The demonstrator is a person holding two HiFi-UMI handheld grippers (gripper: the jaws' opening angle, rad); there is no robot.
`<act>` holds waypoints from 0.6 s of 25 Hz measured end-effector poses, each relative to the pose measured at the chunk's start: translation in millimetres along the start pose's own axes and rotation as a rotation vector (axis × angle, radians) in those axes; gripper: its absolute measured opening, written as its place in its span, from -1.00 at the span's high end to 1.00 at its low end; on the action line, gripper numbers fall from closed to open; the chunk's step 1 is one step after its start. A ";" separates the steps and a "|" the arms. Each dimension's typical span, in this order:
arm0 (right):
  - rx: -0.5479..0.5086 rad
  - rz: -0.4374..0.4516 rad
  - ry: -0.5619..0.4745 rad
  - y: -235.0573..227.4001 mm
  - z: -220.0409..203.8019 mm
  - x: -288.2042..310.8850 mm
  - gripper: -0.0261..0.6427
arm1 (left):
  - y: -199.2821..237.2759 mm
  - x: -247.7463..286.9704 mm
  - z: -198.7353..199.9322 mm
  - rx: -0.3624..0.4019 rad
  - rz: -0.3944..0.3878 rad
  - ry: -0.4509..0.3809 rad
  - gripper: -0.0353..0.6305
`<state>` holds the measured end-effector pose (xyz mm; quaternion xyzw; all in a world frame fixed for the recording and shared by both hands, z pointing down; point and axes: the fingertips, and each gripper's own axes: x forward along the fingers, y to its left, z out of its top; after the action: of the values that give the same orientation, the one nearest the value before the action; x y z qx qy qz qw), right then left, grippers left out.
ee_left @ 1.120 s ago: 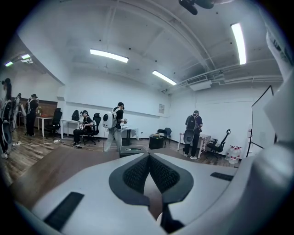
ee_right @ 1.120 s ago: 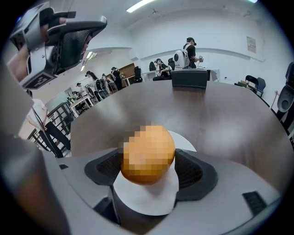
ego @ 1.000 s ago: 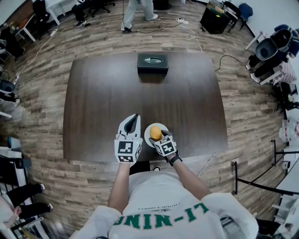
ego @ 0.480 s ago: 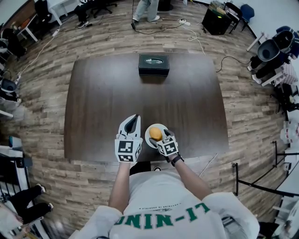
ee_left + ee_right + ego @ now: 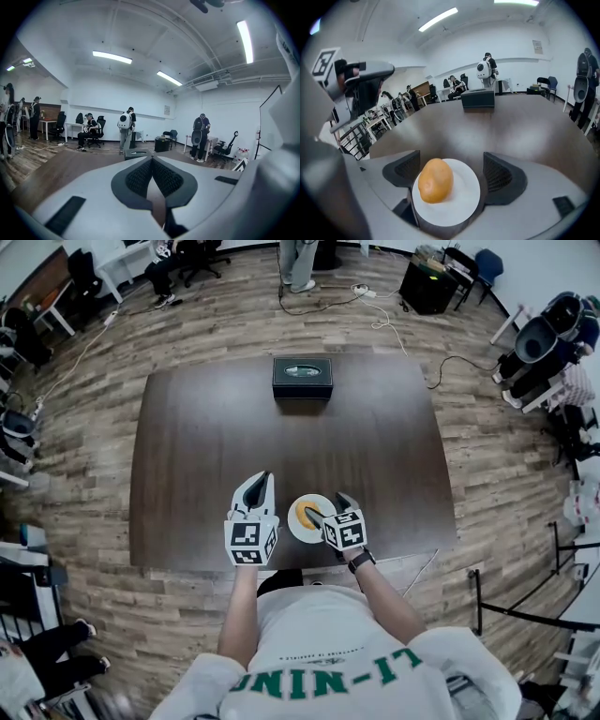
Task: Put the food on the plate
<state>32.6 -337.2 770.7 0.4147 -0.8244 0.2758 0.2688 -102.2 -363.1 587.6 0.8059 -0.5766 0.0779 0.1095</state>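
Operator: white short-sleeve T-shirt [image 5: 328,634] w/ green block lettering [image 5: 323,677] across the front, dark band [image 5: 361,560] on R wrist. Left gripper [image 5: 262,478] & right gripper [image 5: 329,506]: pale grey/white moulded shells, each w/ a white cube at the rear carrying black square markers, i.e. L cube [image 5: 249,542], R cube [image 5: 344,530]. Jaw insides lined w/ black ribbed pads [image 5: 499,173] set in dark grey surrounds; shallow dark rectangular recesses [image 5: 65,214] on top of the L shell.
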 end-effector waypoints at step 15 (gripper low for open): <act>-0.029 -0.110 -0.386 -31.6 156.7 -97.2 0.18 | -8.7 23.8 57.6 0.048 -0.001 -0.069 0.86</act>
<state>75.0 -407.3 602.5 0.5005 -0.8405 0.1643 0.1263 -86.2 -397.5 537.3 0.8107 -0.5777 0.0636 0.0702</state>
